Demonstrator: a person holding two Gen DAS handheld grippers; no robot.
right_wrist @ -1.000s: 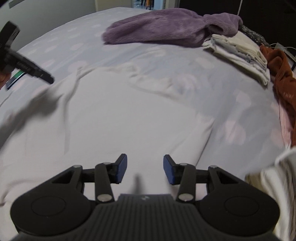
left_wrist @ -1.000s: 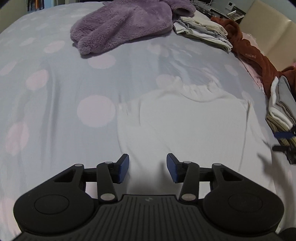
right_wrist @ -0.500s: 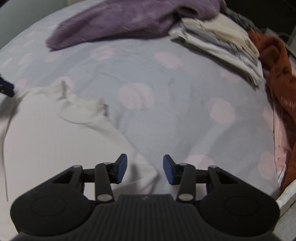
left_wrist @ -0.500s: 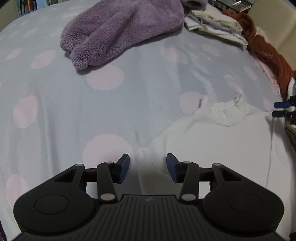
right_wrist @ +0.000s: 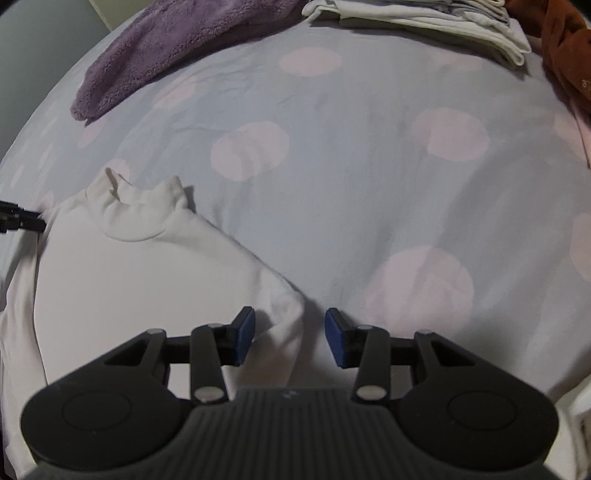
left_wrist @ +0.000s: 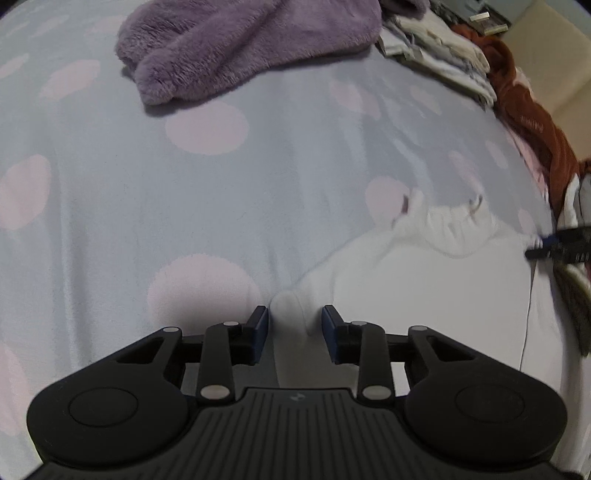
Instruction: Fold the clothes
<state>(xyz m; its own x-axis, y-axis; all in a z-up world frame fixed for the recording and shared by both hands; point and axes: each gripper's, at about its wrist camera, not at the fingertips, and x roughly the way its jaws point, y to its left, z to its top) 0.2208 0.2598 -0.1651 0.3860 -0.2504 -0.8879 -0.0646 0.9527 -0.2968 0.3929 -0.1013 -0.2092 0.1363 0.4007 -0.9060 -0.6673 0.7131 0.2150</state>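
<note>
Covering nearly both views, the bed (left_wrist: 110, 206) wears a grey cover with pink dots. On it a white top (right_wrist: 122, 273) lies flat, collar (right_wrist: 136, 206) pointing up the bed. Beyond it sit a purple fleece (left_wrist: 236, 48), a folded pile (right_wrist: 424, 18) and a rust garment (left_wrist: 532, 125).

Both shoulders of the top are being picked up, which looks like the opening grasp of a fold. The left tool (left_wrist: 294, 326) points down over one shoulder edge; its jaws are closing with a bunched ridge of cloth between them, and the pads do not yet seem to press it. The right tool (right_wrist: 290, 334) stands apart over the other shoulder, cloth lying between the jaws, nearer the left pad.

Next, I judge, both tools must pinch firmly through the layers, then lift and carry the shoulders together toward the hem, keeping the cloth taut and even.
</note>
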